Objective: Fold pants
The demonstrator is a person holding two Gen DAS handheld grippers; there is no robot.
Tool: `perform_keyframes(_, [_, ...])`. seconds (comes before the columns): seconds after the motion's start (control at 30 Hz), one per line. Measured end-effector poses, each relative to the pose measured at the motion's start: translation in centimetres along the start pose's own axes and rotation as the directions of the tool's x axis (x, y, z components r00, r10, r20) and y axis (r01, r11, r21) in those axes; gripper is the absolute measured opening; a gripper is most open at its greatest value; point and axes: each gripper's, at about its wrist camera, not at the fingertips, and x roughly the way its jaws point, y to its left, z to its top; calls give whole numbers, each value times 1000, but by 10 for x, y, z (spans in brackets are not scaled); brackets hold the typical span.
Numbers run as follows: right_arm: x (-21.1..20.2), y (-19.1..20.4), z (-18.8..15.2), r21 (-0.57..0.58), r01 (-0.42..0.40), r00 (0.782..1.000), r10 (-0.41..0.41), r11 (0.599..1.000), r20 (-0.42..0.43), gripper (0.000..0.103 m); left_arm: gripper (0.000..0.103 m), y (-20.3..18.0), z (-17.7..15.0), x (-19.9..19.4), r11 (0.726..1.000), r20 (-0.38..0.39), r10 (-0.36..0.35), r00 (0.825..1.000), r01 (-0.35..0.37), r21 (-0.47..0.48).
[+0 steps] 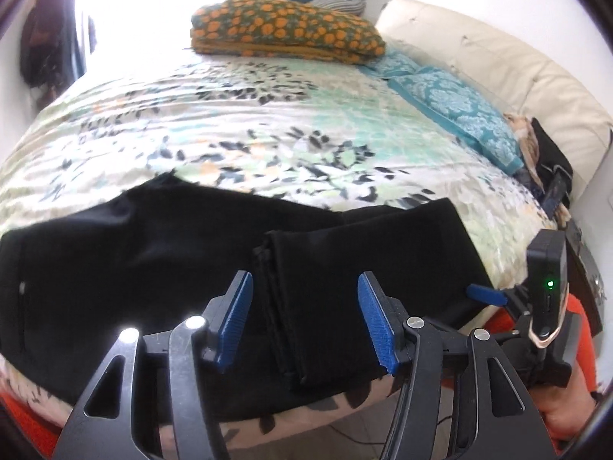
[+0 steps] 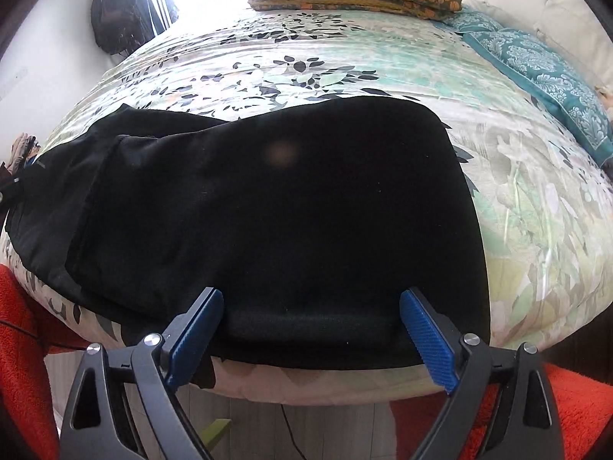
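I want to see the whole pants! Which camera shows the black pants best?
The right wrist view: the black pants fill its middle, with their far, right and near edges showing on the bed. The left wrist view shows the pants lower down, partly behind the left gripper.

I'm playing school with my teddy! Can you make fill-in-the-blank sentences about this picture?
1. The pants lying on the bed are coloured ____.
2. The pads on the left tongs are coloured ____.
3. The right tongs are ____, not shut.

Missing words: black; blue; open
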Motion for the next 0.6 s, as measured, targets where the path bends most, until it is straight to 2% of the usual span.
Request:
perform_keyframes(0.1, [1,0,1,1,0,1000,0,1000,1,95,64,-22,5,30,995,-25,-80,996,82,65])
perform_keyframes(0.17, [1,1,1,3,-4,1000,4,1000,3,95,64,-21,2,60,997,-91,-59,994,64,46])
perform_keyframes(0.23, [-1,-1,1,10,-19,1000,19,1000,7,95,63,-8,-6,88,1000,-158,-4,987,5,7])
perform_keyframes(0.27, [-3,-3,2,17,-31,999,31,999,11,95,62,-1,-11,93,1000,-166,-16,986,14,-10])
perform_keyframes(0.33, [-14,-10,3,43,-52,998,50,998,40,94,62,-1,-18,87,1000,-131,-26,991,28,13])
perform_keyframes(0.4, [-35,-23,9,98,-63,990,49,993,132,94,63,-9,-21,86,998,-131,9,991,0,69])
perform_keyframes(0.47, [-46,-35,25,132,-69,978,41,989,203,95,63,-12,-23,87,997,-127,29,992,-19,81])
perform_keyframes(0.6, [-32,-41,46,138,-85,981,58,987,185,95,63,-14,-21,88,996,-132,53,990,-42,80])
